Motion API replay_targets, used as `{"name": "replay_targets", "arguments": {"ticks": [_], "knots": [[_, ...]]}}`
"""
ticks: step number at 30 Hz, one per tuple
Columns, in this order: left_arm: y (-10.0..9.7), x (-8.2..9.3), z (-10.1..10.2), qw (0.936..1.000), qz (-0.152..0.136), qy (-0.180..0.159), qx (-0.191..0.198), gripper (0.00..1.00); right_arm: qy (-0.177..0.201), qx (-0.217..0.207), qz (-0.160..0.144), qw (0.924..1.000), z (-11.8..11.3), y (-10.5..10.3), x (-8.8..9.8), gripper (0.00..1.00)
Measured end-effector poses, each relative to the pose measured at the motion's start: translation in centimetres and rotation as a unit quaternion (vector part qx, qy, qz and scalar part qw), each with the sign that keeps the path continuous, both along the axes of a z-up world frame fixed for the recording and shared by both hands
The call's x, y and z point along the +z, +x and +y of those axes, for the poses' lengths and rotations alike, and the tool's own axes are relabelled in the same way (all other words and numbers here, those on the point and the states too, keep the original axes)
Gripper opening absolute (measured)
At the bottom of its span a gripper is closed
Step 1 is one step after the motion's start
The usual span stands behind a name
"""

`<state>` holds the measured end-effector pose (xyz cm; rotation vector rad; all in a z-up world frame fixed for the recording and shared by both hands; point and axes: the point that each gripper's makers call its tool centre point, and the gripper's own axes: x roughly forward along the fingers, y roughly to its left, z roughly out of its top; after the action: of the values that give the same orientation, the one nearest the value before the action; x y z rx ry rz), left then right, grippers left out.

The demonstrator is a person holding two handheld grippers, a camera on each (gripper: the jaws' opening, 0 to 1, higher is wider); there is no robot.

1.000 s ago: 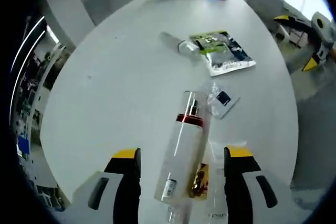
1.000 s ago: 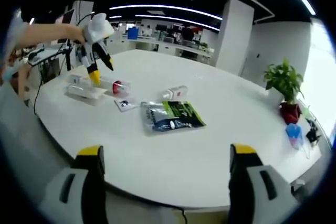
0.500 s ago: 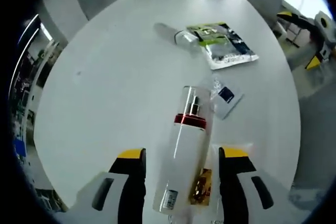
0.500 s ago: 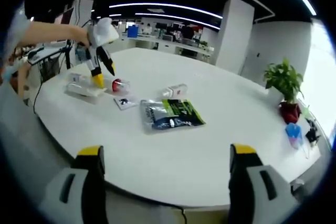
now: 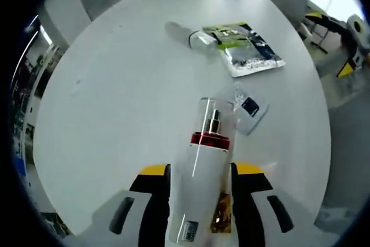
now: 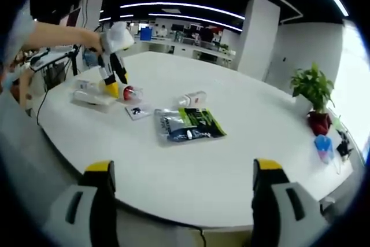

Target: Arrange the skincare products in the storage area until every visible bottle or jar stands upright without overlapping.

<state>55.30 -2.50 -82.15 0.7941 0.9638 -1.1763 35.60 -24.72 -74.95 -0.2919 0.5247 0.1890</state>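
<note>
A white pump bottle (image 5: 203,157) with a red band and a clear cap lies on its side on the white table (image 5: 121,102). My left gripper (image 5: 200,170) is shut on its body, one jaw pressed to each side. From the right gripper view, that gripper (image 6: 113,88) reaches down to the bottle's red band (image 6: 128,92). A small white bottle (image 5: 196,39) (image 6: 192,100) lies on its side further on. My right gripper (image 6: 183,166) hangs open over the table's near edge, with nothing between its jaws.
A green and silver pouch (image 5: 245,53) (image 6: 188,125) lies flat near the small bottle. A small sachet (image 5: 248,107) (image 6: 137,112) sits beside the pump bottle. Clear packaging with a gold item (image 5: 221,212) lies under my left gripper. A potted plant (image 6: 315,93) stands at the far end.
My left gripper's jaws have drawn in from wide apart until they press the pump bottle's sides. The left gripper has dropped closer to the table. The right gripper has stayed put.
</note>
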Motion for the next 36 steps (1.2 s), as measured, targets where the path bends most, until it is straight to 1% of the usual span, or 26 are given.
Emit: {"name": "replay_targets", "arguments": {"ticks": [6,12,16,17,19,21,24,27,30,33,36], "knots": [[-0.19,-0.21,0.05,1.0,0.009,0.003,0.0,0.32,0.0,0.0,0.002,1.0,0.02,-0.01,-0.06,0.99],[-0.61,-0.32,-0.18,0.9999,0.014,0.005,-0.007,0.29,-0.001,0.0,0.004,1.0,0.03,-0.05,-0.05,0.99],[-0.55,-0.6,-0.35,0.9999,0.005,0.01,-0.008,0.28,-0.001,0.0,0.004,1.0,0.04,-0.05,-0.03,0.99],[-0.49,-0.69,-0.45,0.9998,-0.003,0.009,-0.017,0.27,-0.002,0.0,0.006,1.0,0.02,-0.08,-0.1,0.99],[-0.07,-0.78,-0.41,0.9999,-0.004,0.013,-0.005,0.27,-0.004,0.001,0.008,1.0,0.0,-0.1,-0.15,0.99],[-0.18,-0.67,-0.44,0.9998,-0.009,0.015,-0.011,0.27,-0.001,0.001,0.005,1.0,0.02,-0.05,-0.05,0.99],[-0.27,-0.58,-0.4,0.9998,-0.011,0.014,-0.01,0.27,-0.002,0.001,0.007,1.0,0.02,-0.08,-0.12,0.99],[-0.32,-0.51,-0.39,0.9999,-0.012,0.011,-0.003,0.27,-0.002,0.002,0.006,1.0,0.03,-0.07,-0.14,0.99],[-0.49,-0.38,-0.39,0.9998,-0.021,0.007,-0.003,0.26,-0.001,0.003,0.006,1.0,0.04,-0.06,-0.14,0.99],[-0.48,-0.31,-0.29,0.9997,-0.023,0.002,0.007,0.26,-0.002,0.003,0.006,1.0,0.02,-0.08,-0.16,0.99],[-0.96,-0.28,-0.09,0.9996,-0.026,0.007,-0.005,0.25,-0.001,0.003,0.006,1.0,0.05,-0.07,-0.15,0.99]]}}
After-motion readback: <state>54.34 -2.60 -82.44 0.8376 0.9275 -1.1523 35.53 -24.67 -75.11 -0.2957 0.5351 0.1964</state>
